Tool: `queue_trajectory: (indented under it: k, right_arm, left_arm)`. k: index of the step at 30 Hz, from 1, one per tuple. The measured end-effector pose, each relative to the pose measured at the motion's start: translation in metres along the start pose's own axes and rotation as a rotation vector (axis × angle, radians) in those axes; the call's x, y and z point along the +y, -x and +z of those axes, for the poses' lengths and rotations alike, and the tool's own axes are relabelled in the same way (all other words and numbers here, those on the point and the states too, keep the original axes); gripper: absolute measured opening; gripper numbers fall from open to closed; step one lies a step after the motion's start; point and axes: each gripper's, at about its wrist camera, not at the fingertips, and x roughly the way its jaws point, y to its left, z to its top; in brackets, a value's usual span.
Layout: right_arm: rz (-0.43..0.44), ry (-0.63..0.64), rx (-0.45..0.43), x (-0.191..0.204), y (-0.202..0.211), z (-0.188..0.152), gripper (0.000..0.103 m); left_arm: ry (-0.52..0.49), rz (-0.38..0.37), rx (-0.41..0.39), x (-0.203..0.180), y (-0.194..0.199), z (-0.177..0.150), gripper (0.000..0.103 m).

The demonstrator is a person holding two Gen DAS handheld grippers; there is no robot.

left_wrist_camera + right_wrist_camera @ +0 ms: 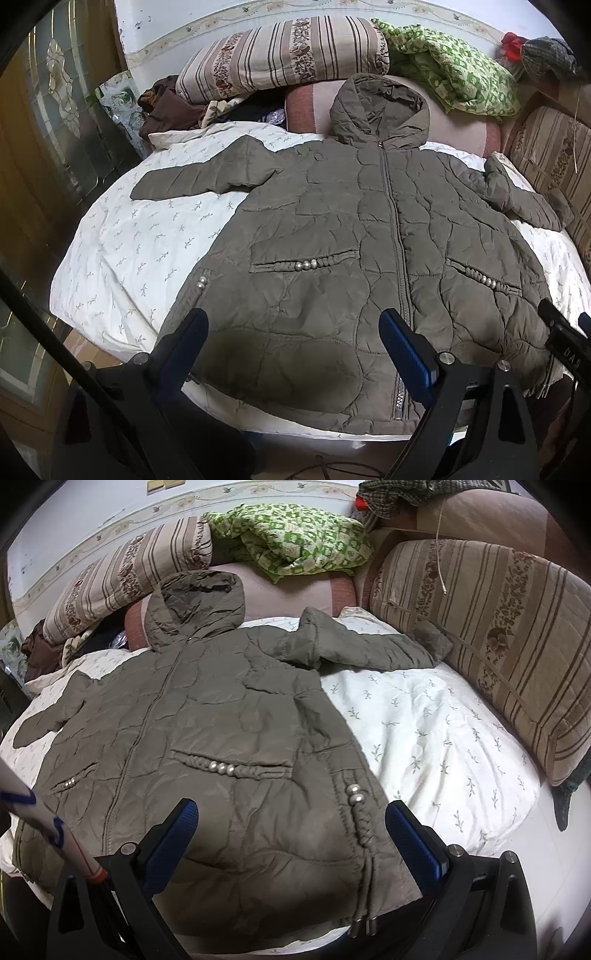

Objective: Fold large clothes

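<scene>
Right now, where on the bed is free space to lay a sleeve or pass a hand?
Bare white quilt lies between the jacket and the striped cushion, and below the other sleeve. The head end is crowded: striped bolster, green blanket.

Both wrist views look down, close, over the jacket's (pixel 332 229) hem toward its hood.

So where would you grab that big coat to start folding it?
Probably its right sleeve, near the cuff, coming from the right. It lies stretched out flat from the coat on the bed cover, so the open right gripper could pinch it.
</scene>
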Motion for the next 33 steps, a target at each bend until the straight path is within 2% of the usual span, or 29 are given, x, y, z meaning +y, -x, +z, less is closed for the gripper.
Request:
queue_trajectory:
  k: [3, 10, 15, 19, 25, 33]
  right_arm:
    - [-0.010, -0.006, -0.010, -0.011, -0.003, 0.011, 0.103]
    - [-0.106, -0.047, -0.075, -0.047, -0.002, 0.047, 0.103]
    - [-0.151, -0.034, -0.115, -0.053, 0.004, 0.058, 0.103]
    - [-0.154, -0.017, -0.106, -0.048, 0.000, 0.059, 0.103]
    - [-0.170, 0.013, -0.111, -0.039, -0.005, 0.060, 0.103]
    - [-0.184, 0.044, -0.094, -0.027, -0.010, 0.056, 0.103]
  left_arm:
    - [0.008, 0.002, -0.010, 0.003, 0.002, 0.000, 0.093]
    - [0.033, 0.007, 0.002, 0.006, -0.006, 0.002, 0.093]
    - [0.026, 0.006, 0.024, 0.004, -0.015, 0.004, 0.093]
    - [0.036, 0.020, 0.024, 0.009, -0.020, 0.009, 0.093]
    - [0.086, 0.062, 0.021, 0.034, -0.028, 0.017, 0.093]
    - [0.177, 0.150, 0.009, 0.095, -0.039, 0.029, 0.093]
